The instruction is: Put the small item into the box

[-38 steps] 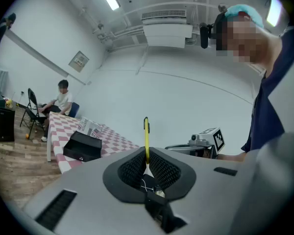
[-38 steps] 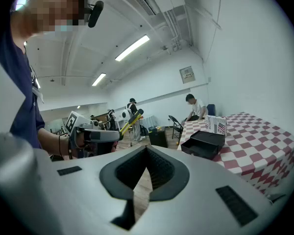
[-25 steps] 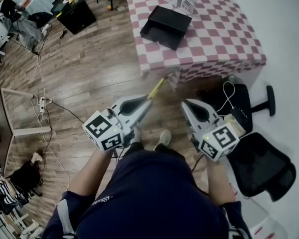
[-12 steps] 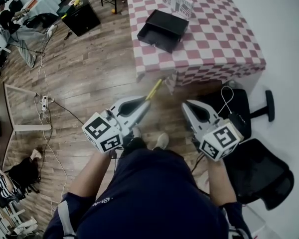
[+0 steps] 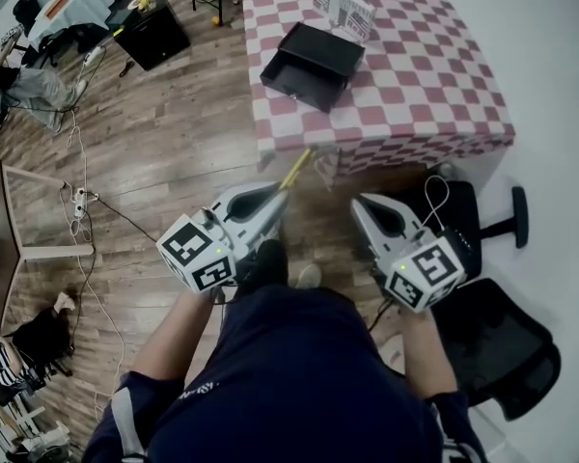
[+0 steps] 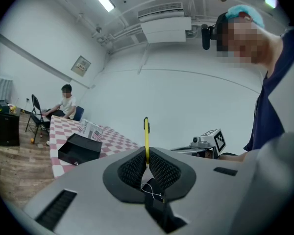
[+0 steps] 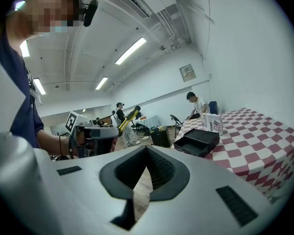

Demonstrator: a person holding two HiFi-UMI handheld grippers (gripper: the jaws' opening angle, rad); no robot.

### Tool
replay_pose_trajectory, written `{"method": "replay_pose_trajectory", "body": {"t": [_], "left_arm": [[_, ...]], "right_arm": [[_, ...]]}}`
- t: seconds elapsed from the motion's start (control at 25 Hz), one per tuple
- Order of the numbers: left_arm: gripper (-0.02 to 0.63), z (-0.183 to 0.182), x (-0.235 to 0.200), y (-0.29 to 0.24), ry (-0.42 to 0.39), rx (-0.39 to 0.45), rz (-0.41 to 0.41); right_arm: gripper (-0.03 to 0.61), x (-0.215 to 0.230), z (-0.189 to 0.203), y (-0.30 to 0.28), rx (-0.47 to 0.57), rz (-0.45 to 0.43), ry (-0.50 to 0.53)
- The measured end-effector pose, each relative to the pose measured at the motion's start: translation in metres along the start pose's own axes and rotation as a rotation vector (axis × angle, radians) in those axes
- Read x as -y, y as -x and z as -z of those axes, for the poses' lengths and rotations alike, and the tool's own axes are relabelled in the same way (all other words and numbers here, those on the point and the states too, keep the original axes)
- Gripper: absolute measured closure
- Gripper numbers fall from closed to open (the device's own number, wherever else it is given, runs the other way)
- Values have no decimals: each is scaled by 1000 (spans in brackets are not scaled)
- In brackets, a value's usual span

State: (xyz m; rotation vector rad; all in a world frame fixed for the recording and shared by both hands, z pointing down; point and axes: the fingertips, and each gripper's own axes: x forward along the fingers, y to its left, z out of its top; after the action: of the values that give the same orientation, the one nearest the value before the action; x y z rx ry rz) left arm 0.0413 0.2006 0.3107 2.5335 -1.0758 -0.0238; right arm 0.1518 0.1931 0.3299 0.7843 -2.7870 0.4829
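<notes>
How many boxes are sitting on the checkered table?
2. An open black box sits near one edge of the checkered table, and a smaller printed box stands just behind it. Something tiny could hide behind them.

Head view looks steeply down; both gripper views look level, far off; all share bench (image 5: 425,75) w/ box (image 5: 314,61).

Red-and-white checkered table (image 5: 434,75) standing on the wooden floor (image 5: 174,133); a printed carton (image 5: 343,8) sitting near its far edge. Black office chair (image 5: 507,331) resting off its near right corner. Black cabinet (image 5: 152,29) standing off its left side. Wooden frame (image 5: 19,215) lying on the floor, power strip (image 5: 80,203) trailing cables just beside it. Seated person (image 6: 63,102) sitting by the table's far end.
</notes>
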Motion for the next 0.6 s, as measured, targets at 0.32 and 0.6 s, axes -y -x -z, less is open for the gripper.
{"method": "replay_pose_trajectory", "body": {"t": [0.32,0.6], "left_arm": [[568,-22,-69,-30,6,-4,28],[568,-46,-159,-50,28,-27,65]], "right_arm": [[563,41,-18,-55,-11,35,-12],[563,74,-41,-140,-38,69,-37]]}}
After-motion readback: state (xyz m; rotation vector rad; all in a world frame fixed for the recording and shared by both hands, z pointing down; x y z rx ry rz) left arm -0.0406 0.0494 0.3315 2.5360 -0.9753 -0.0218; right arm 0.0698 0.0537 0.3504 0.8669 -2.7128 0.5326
